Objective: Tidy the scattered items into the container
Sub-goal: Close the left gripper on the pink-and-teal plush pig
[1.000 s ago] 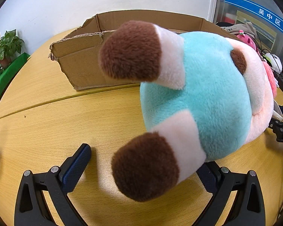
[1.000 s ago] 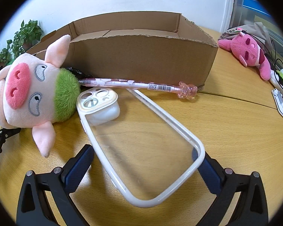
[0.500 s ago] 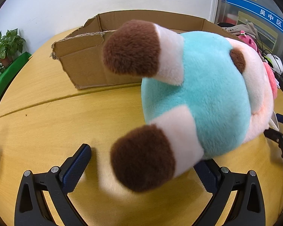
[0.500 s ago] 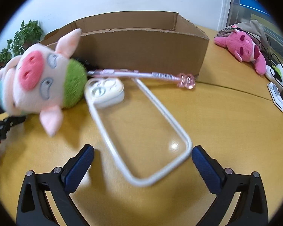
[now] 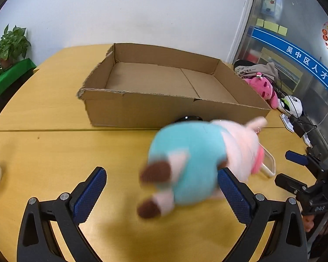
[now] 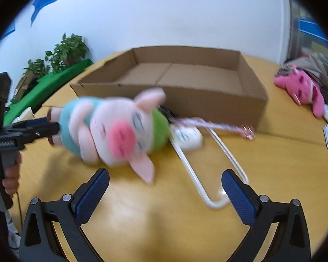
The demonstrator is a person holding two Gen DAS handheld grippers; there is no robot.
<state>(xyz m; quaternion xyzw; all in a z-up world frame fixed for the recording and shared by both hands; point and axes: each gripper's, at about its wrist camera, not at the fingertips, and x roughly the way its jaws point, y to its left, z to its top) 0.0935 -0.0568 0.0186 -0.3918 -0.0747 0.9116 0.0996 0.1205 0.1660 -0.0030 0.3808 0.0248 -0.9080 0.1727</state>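
Observation:
A plush pig (image 5: 199, 163) in a teal shirt lies blurred on the yellow table in front of the open cardboard box (image 5: 164, 109); it also shows in the right wrist view (image 6: 111, 128). My left gripper (image 5: 161, 187) is open, its fingers wide apart on either side of the pig's feet, not closed on it. My right gripper (image 6: 166, 190) is open and empty, just before a clear phone case (image 6: 210, 161) and a pink pen (image 6: 214, 126) that lie against the box (image 6: 175, 83). The left gripper (image 6: 39, 128) shows behind the pig in the right wrist view.
A pink plush toy (image 6: 301, 87) and cables lie at the table's right side. A small black object (image 5: 188, 118) lies between the pig and the box. Potted plants (image 6: 65, 50) stand on a green ledge at the left.
Both grippers have pulled back and up, so the box's inside now shows. The pig looks smaller and blurred and has shifted right in the left view. The phone case lies farther from my right gripper.

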